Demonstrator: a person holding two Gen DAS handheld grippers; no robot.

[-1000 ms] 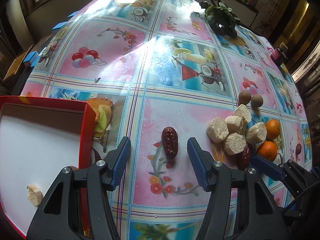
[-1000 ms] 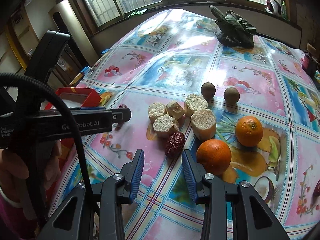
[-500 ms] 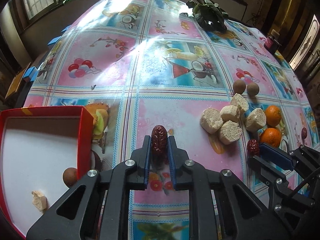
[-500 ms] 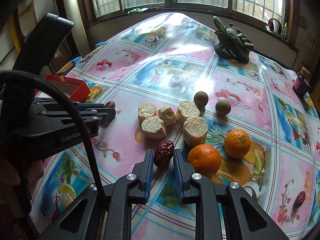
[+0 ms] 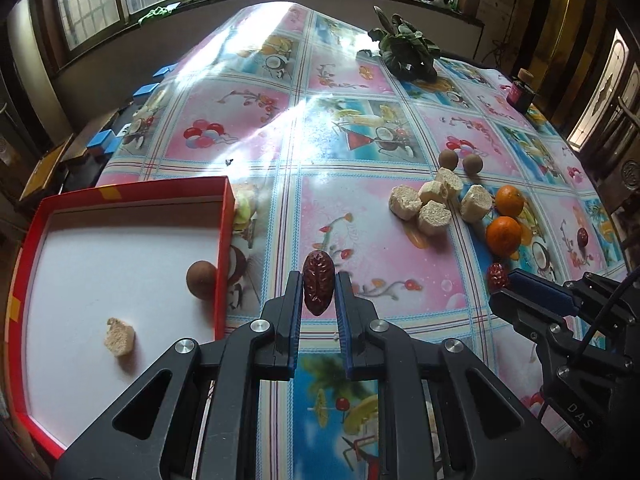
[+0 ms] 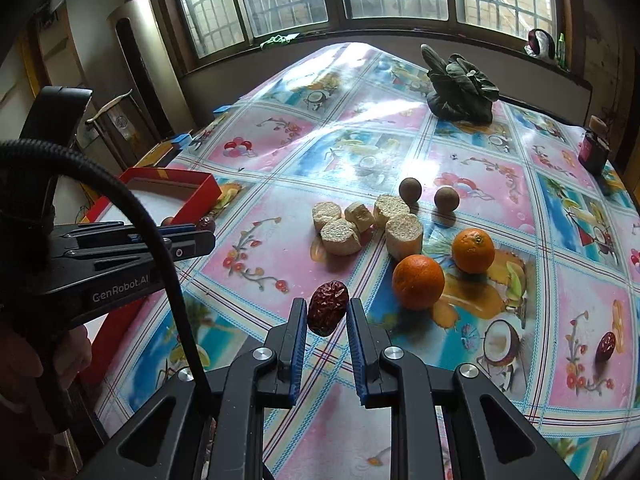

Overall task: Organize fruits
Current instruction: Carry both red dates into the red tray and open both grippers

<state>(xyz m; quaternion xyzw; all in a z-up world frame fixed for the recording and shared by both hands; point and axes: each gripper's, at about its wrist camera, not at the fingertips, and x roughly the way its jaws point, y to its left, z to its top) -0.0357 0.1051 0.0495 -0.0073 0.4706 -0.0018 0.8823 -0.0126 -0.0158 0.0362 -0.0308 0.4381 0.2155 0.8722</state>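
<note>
Big table with a glossy fruit-print tablecloth takes up pretty much everything. On its left side sits a red box with a white floor, and there's already a brown round fruit tucked against its right wall plus one pale cut chunk lying nearer the camera. A dark leafy vegetable sits at the far end, and a small dark jar is off by the right edge.

Middle of the table: a cluster of pale cut pieces, two oranges just beside them, two more brown round fruits behind.

Left gripper is clamped on a red date, held clear of the cloth just right of the box. Right gripper is pinching its own date, lifted in front of the near orange. One last loose date lies alone far right.
</note>
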